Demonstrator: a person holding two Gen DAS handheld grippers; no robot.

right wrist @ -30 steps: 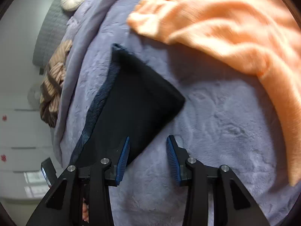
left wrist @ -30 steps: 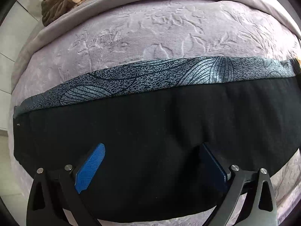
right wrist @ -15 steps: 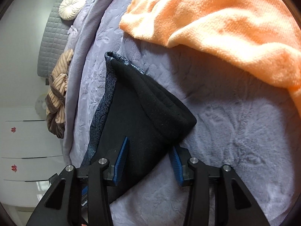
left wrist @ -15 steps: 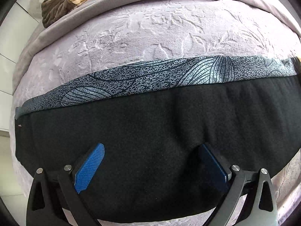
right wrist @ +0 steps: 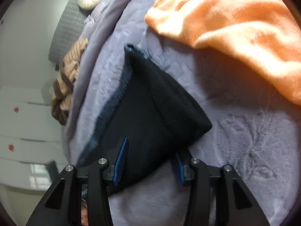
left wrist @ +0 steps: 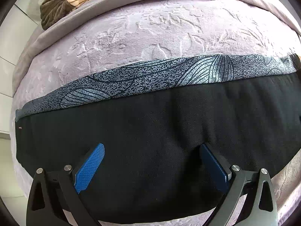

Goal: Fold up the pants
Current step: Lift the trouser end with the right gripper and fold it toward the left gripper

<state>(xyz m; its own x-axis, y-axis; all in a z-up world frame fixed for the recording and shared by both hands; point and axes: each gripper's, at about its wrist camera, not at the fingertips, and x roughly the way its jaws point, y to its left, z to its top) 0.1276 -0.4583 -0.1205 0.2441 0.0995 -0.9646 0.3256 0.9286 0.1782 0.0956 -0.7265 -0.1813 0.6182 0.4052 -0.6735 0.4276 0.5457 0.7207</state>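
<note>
Both grippers' fingers (left wrist: 90, 166) (right wrist: 120, 163) spread apart.

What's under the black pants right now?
The black pants lie on the lilac embossed blanket. A grey leaf-print strip peeks out along their far edge. Anything further underneath is covered.

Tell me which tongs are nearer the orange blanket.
Right. The right tongs straddle the black pants' end, with the orange blanket just beyond. The left tongs sit over the pants' middle; no blanket shows there.
</note>
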